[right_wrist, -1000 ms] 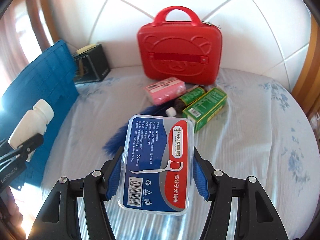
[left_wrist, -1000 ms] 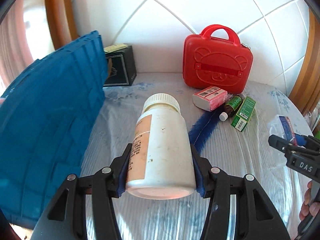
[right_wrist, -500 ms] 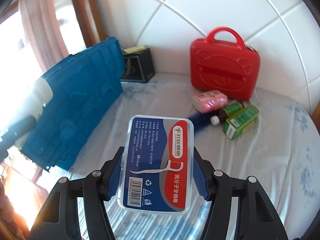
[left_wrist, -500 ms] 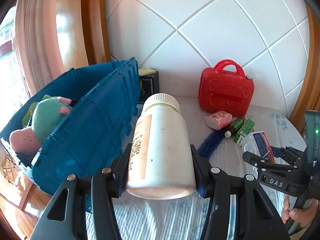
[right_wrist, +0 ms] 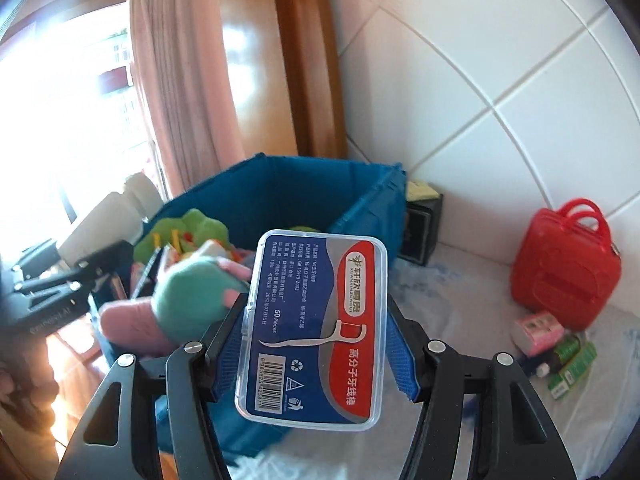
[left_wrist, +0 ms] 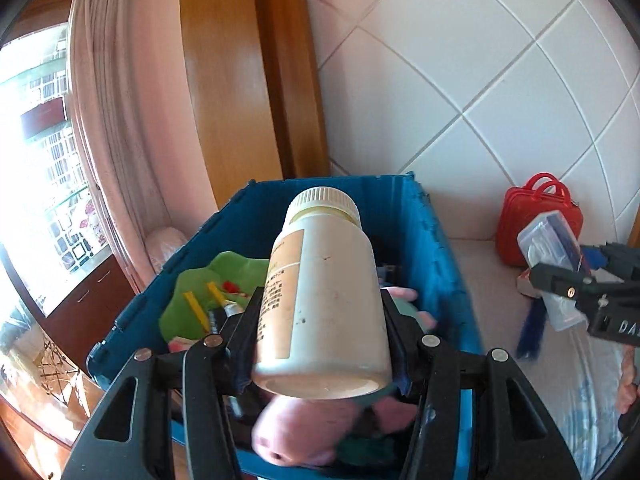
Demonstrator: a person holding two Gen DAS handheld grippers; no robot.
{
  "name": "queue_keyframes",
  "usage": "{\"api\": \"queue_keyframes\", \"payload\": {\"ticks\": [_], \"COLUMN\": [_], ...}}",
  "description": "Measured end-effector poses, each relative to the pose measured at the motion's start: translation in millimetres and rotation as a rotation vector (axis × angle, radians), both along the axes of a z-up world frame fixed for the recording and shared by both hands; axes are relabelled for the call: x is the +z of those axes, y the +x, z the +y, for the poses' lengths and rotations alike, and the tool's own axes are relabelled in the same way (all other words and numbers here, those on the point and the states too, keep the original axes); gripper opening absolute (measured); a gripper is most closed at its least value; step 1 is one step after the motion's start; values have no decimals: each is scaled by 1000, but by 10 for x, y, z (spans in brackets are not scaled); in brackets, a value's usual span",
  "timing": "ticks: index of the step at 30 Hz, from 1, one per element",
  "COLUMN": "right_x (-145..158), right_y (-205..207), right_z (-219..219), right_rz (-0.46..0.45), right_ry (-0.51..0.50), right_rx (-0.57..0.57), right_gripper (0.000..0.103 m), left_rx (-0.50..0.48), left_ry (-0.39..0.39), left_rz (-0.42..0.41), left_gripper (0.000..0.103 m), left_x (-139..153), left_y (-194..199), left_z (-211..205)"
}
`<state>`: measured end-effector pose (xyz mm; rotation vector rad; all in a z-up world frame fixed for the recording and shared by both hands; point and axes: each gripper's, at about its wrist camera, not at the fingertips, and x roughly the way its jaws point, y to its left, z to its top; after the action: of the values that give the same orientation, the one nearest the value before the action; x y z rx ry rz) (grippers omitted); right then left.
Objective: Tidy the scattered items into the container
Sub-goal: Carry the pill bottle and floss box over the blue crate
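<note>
Both your hands have swung up and over to the blue crate [left_wrist: 436, 248]. Your left gripper [left_wrist: 322, 344] squeezes the white pill bottle [left_wrist: 324, 300] right above the soft toys [left_wrist: 304, 428] inside. Your right gripper [right_wrist: 316, 344] squeezes the floss pick box [right_wrist: 316, 328] near the crate's edge, above the worktop [right_wrist: 460, 280]. Next, lower each one and let go. The red case [right_wrist: 564, 268] and small boxes [right_wrist: 538, 328] wait behind.
</note>
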<state>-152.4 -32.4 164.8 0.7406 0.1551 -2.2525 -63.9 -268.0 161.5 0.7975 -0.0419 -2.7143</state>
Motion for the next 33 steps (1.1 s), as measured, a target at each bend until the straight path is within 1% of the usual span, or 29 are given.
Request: {"api": "queue_keyframes", "payload": {"ticks": [2,4,6,8,10,12,15,17,19,23,25,27,33], "right_x": [92,115,74,-9,-101,-242,-471,-606,-706,-735,-739,-741,-736], "right_y": [31,33,19,22,42,36,6,-19,-62,-78,-92,-90,-42], "right_z": [-552,-1012,-1471,-1866,-2152,-2425,-2660,-2766,-2769,-2876,-2909,-2910,-2930], "right_rz": [-21,-46,-86,-101,-114,-137,-143,-166,-175,-158,-152,-148,-129], "right_ry": [2,23,57,113,165,230,326,368,386,422,431,433,454], "right_rx": [25,35,51,54,60,76,70,70,73,68,64,57,60], "right_gripper": [62,62,62,62,62,62,62,61,62,62,62,62,65], "left_rx": [22,36,29,22,34,34,16,5,-2,-14,-18,-24,-18], "left_ry": [-19,-28,-10,23,53,75,94,107,118,125,115,117,130], "left_rz": [-45,-95,-147,-191,-247,-291,-350,-388,-404,-420,-428,-428,-417], "left_gripper": [52,52,52,52,52,52,52,52,52,53,58,62,64], "left_x": [-67,-169,-296,-424,-580,-697,-838,-924,-976,-992,-994,-989,-967], "left_y": [-61,-153,-258,-330,-400,-457,-539,-592,-611,-615,-614,-606,-578], "left_z": [-458,-803,-1069,-1261,-1437,-1526,-1577,-1578,-1570,-1642,-1635,-1629,-1646]}}
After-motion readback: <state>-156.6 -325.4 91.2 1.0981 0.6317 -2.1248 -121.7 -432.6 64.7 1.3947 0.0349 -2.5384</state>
